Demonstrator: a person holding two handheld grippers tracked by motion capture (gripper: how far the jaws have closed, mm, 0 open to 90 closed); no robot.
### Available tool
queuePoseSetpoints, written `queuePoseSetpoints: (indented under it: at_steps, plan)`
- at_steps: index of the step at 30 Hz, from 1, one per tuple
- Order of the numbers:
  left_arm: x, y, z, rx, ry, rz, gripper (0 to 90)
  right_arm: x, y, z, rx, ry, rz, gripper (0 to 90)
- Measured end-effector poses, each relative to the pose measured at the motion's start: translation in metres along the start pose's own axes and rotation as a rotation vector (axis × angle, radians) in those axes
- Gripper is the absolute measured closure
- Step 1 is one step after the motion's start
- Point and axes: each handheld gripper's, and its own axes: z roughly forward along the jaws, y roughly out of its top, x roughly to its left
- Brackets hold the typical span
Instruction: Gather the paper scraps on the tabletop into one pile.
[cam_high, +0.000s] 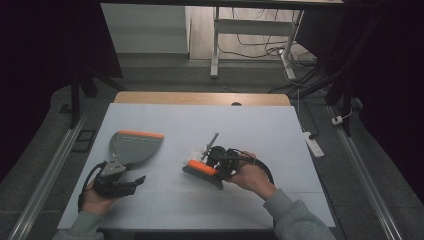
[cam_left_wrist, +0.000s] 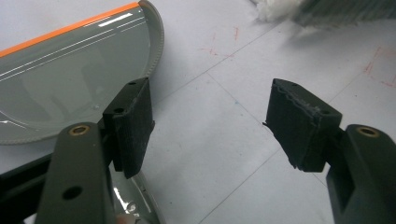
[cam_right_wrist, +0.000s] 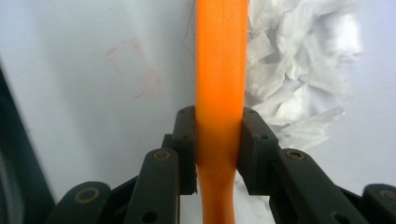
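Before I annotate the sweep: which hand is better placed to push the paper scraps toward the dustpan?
The right. Its gripper already clamps the brush beside the scraps; the left gripper is open beside the dustpan.

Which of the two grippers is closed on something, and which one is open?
The right gripper is closed on the brush's orange handle. The left gripper stands open, nothing between its pads, beside the dustpan.

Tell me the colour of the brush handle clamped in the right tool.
Bright orange. The brush handle shows best in the right gripper view, pinched between the right tool pads.
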Motion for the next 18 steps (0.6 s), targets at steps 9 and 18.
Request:
queuePoseSetpoints:
  at_steps: [9,18]
  plan:
    - [-0.001,0.0,0.0,0.001,-0.002,0.002,32.4,0.003,-0.021,-0.049,-0.179,-0.004,0.042,70.5]
    - [-0.001,0.0,0.001,0.008,0.0,0.004,32.4,-0.029,-0.08,-0.074,-0.287,-0.102,0.403,70.5]
